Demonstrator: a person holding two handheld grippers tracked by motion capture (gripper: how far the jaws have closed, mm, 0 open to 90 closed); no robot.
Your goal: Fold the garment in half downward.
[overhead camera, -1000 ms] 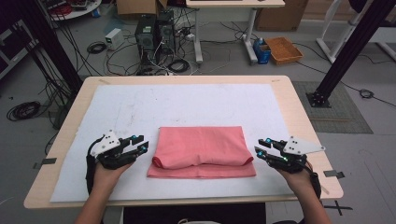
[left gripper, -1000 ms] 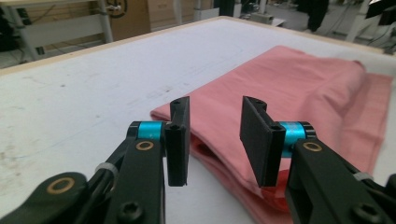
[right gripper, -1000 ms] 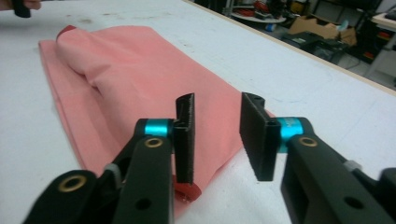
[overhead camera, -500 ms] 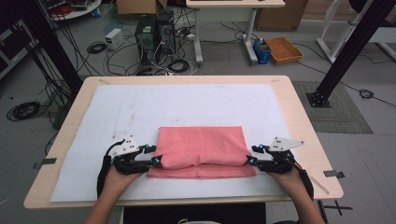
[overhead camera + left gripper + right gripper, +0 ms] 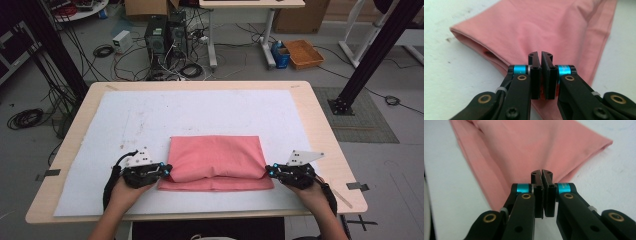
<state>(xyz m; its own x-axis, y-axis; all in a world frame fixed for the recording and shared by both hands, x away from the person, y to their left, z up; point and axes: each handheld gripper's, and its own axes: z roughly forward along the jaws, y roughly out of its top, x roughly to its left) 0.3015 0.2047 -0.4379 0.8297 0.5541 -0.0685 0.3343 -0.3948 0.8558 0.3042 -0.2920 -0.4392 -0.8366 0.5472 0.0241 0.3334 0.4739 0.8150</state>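
On the white mat (image 5: 150, 115), near the table's (image 5: 320, 115) front edge, lies the folded pink cloth (image 5: 215, 160), its long side running left to right. The left gripper (image 5: 167, 171) sits at the cloth's left edge and the right gripper (image 5: 268, 171) at its right edge, both low on the mat and pointing inward toward each other. In the left gripper view the jaws stand almost together over the cloth's edge, with pink fabric showing between them, so the left gripper (image 5: 541, 56) is pinched on the cloth (image 5: 549, 27). In the right gripper view the right gripper (image 5: 541, 173) has its jaws drawn just as narrow at the edge of the cloth (image 5: 524, 147) (whether fabric lies between them cannot be told).
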